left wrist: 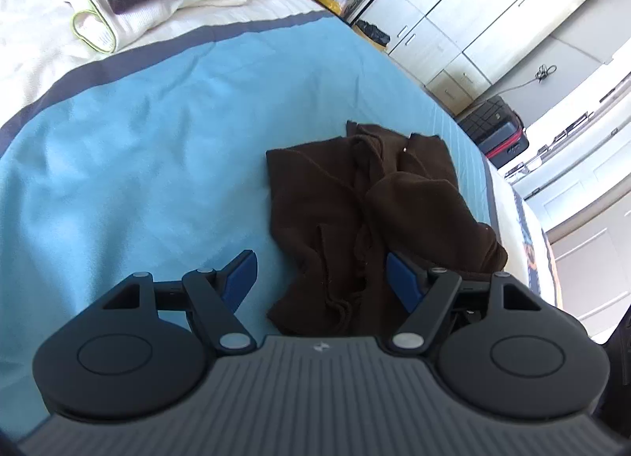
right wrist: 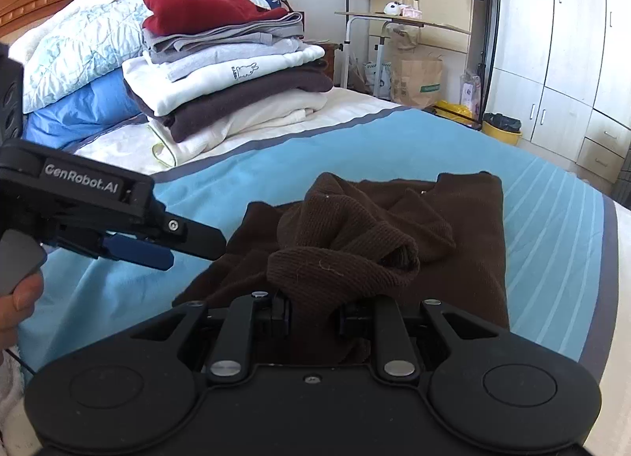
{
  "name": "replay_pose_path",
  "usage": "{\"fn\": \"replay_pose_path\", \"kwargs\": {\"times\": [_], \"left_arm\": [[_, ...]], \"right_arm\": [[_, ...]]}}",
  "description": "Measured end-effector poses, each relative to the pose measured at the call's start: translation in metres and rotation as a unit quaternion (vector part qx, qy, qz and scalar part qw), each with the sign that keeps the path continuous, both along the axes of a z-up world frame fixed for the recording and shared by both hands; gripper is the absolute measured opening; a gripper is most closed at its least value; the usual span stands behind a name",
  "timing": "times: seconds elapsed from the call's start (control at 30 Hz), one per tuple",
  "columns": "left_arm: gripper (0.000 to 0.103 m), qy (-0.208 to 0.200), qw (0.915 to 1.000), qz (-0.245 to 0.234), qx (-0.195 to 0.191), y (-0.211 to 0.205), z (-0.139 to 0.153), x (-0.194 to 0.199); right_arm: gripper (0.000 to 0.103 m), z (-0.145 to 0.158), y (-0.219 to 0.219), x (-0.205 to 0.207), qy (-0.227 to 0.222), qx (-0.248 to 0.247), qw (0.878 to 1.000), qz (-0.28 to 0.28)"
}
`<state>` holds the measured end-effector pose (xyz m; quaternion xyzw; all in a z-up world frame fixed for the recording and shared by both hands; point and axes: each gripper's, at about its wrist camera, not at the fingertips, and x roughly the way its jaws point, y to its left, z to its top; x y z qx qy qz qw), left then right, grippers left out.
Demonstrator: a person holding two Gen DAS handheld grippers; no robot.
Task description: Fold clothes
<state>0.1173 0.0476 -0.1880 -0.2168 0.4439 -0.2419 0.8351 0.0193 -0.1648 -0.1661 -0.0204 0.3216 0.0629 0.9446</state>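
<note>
Your right gripper (right wrist: 313,312) is pinched tight on a bunched brown sleeve (right wrist: 339,258), lifted a little off the rest of the brown sweater (right wrist: 453,251), which lies half folded on the blue blanket (right wrist: 394,140). Off to the left your left gripper (right wrist: 157,249) hangs over the blanket, tilted down, jaws wide with nothing in them; from its own camera the sweater's near edge sits between the blue fingers (left wrist: 400,276). Your hand (right wrist: 17,302) grips its handle. Far back sits a stack of folded clothes (right wrist: 232,73).
</note>
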Motion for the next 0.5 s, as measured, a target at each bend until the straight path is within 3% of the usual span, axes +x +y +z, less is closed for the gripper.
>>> {"fn": "replay_pose_path", "kwargs": {"times": [0.23, 0.37, 0.5], "left_arm": [[0.071, 0.003, 0.9995, 0.018, -0.026, 0.013, 0.002, 0.001], [0.071, 0.008, 0.9995, 0.015, -0.027, 0.011, 0.000, 0.003], [0.072, 0.009, 0.9993, 0.018, -0.031, 0.013, -0.001, 0.003]], "right_arm": [[0.024, 0.014, 0.004, -0.001, -0.028, 0.012, 1.000, 0.001], [0.024, -0.001, 0.012, 0.005, -0.005, -0.010, 1.000, 0.009], [0.024, 0.003, 0.027, 0.000, -0.022, -0.036, 0.999, 0.027]]}}
